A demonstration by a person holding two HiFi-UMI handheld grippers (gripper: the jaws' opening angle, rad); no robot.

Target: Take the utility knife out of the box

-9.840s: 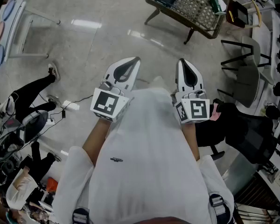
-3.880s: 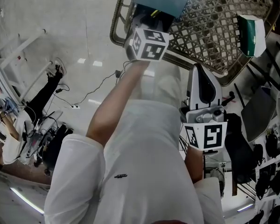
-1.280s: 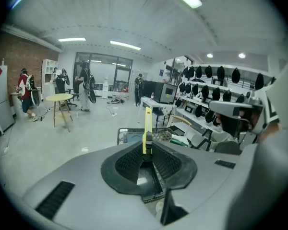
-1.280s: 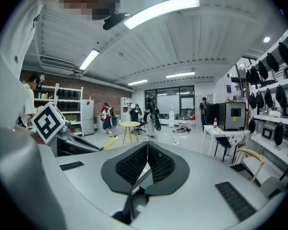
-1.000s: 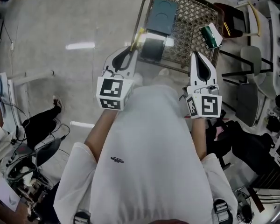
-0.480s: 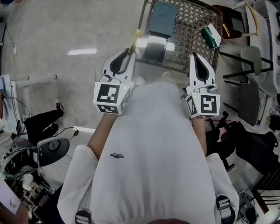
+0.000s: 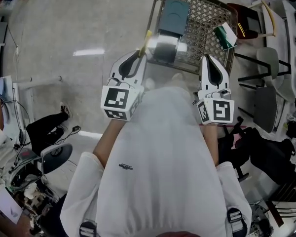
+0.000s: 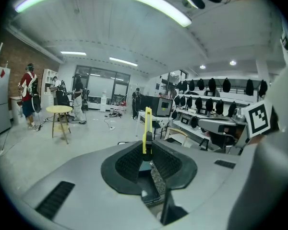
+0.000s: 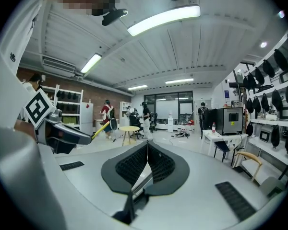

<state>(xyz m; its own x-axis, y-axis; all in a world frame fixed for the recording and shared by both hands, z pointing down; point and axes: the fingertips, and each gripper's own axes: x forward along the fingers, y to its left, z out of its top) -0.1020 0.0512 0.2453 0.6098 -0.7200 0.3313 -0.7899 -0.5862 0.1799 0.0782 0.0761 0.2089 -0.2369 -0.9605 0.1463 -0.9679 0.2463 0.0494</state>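
Left gripper: its jaws are closed on the utility knife; the ribbed pads press the knife from both sides near their tips.
Utility knife: yellow and narrow, with a dark part low between the pads. It stands up past the jaw tips in the left gripper view. It is outside the box, held in the air in the left gripper.
Knife in the head view: it points away from the person, and its far end shows against the near left rim of the lattice table.
Right gripper: the jaws are pressed together and nothing is between them. It is held beside the left gripper, well apart from it, at about the same level.
Box: dark teal, lying on the lattice table, beyond both grippers.
Other thing on the table: a green and white carton near the right rim.
Person: white shirt, both forearms stretched forward.
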